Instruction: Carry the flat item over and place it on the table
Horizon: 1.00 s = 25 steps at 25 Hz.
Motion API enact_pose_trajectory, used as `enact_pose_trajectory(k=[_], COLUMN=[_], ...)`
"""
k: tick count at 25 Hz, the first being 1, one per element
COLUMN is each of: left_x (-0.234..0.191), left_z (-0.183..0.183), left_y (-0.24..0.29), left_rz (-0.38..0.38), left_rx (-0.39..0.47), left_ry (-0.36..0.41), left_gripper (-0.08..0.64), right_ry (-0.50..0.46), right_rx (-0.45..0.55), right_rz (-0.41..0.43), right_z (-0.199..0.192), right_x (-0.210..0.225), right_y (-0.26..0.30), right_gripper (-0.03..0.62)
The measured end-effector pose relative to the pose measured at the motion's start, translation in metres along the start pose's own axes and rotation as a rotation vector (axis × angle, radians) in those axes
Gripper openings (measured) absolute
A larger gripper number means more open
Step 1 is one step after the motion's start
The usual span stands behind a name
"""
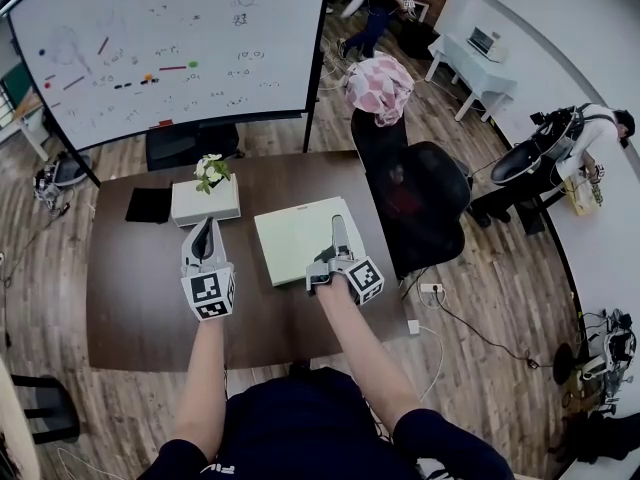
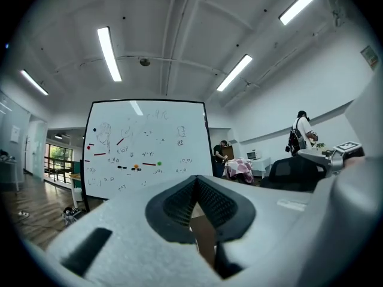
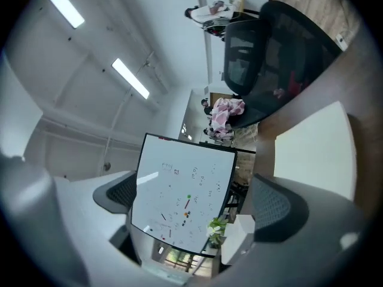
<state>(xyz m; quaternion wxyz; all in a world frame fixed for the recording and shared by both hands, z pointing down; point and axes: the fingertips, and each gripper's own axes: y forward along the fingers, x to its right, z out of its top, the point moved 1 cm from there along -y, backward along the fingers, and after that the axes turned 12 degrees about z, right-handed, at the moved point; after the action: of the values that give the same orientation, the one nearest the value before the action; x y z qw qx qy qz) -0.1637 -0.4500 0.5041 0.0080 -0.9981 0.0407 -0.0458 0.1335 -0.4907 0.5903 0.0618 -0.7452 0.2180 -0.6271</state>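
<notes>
The flat item (image 1: 295,240) is lying on the worktop (image 1: 140,288) just beside the white box (image 1: 205,203), the right hand-held gripper (image 1: 339,226) is hovering released over it, the left hand-held gripper (image 1: 205,230) is idling clenched and empty, so placing's looking done, with lifting clear probably coming next.

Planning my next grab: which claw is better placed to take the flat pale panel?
Right. The right claw hangs open over the flat pale panel, near its right edge; the left claw is shut, beside it over the table.
</notes>
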Motion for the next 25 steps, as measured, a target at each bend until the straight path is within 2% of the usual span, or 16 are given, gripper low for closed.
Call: enact_pose_trajectory(k=[1, 3, 7, 9, 11, 14, 19, 25], left_x=[0.0, 0.001, 0.004, 0.004, 0.005, 0.007, 0.009, 0.013], left_z=[0.0, 0.001, 0.001, 0.001, 0.001, 0.004, 0.008, 0.005], left_y=[0.0, 0.0, -0.001, -0.001, -0.001, -0.007, -0.012, -0.021], left_rz=[0.0, -0.01, -0.028, -0.033, -0.039, -0.046, -0.056, -0.07], left_rx=[-0.003, -0.001, 0.006, 0.009, 0.007, 0.007, 0.016, 0.001], left_ry=[-0.006, -0.001, 0.016, 0.014, 0.011, -0.01, -0.022, -0.028], left_gripper=[-0.002, -0.002, -0.002, -0.002, -0.002, -0.002, -0.002, -0.002], right_ry=[-0.075, -0.287, -0.829, -1.068, -1.225, -1.315, -1.286, -1.287], right_rx=[-0.051, -0.189, -0.453, -0.548, -0.603, -0.632, -0.6, -0.569], right_rz=[-0.002, -0.013, -0.024, -0.014, -0.002, 0.027, 0.03, 0.021], right_z=[-0.002, -0.009, -0.026, -0.034, -0.04, -0.047, -0.044, -0.04], right_x=[-0.006, -0.019, -0.041, -0.053, -0.06, -0.068, -0.073, -0.085], right_y=[0.002, 0.007, 0.014, 0.019, 0.023, 0.022, 0.019, 0.013], right_gripper=[0.593, 0.591, 0.591, 0.591, 0.591, 0.591, 0.588, 0.539])
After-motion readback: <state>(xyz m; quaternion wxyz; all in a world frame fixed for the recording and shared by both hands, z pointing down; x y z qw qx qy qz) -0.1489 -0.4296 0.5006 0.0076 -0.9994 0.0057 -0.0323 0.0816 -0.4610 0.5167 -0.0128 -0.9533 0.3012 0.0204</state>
